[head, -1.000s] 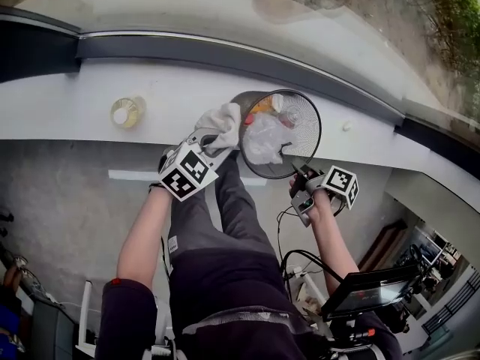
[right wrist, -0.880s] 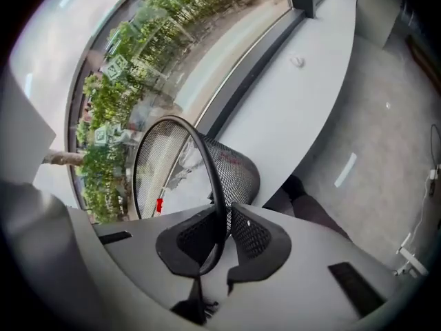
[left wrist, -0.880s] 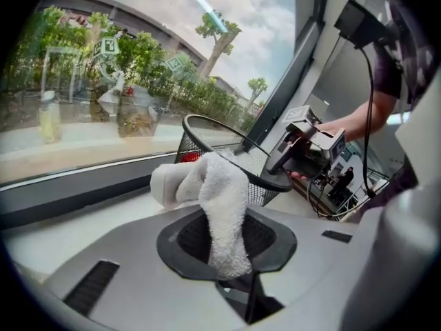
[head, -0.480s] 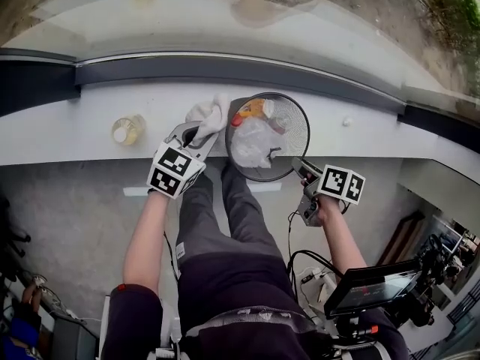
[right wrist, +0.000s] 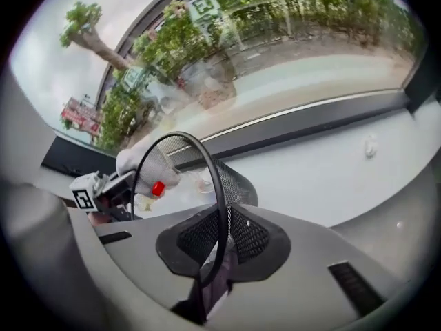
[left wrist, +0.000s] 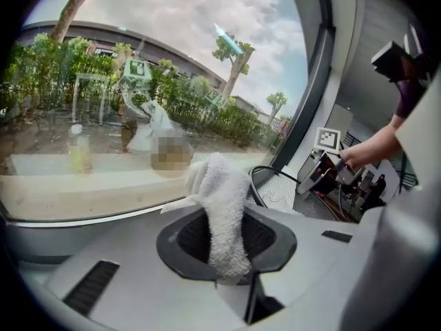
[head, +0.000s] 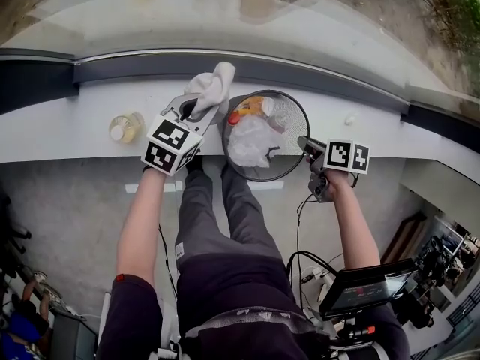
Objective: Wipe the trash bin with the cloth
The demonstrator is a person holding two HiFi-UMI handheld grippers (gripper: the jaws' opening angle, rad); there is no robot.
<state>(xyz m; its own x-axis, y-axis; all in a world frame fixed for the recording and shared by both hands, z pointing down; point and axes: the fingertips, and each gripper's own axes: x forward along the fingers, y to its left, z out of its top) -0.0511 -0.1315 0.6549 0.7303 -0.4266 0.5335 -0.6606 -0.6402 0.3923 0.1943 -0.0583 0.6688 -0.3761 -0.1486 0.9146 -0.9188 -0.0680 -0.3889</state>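
Note:
A black mesh trash bin with crumpled wrappers and a red-capped bottle inside stands on the white sill. My left gripper is shut on a white cloth, held just beyond the bin's far-left rim. In the left gripper view the cloth hangs between the jaws of the left gripper, with the bin's rim to the right. My right gripper sits at the bin's right rim. Its jaws have just been closing, and in the right gripper view the rim runs between the jaws of the right gripper, pinched.
A small bottle of yellow liquid stands on the sill left of the bin. A small white scrap lies to the right. Window glass closes the far side. A person's legs and a screen are below.
The left gripper carried the cloth from the bin's near-left rim up and away to its far-left side. The right gripper shifted from the near rim to the right rim.

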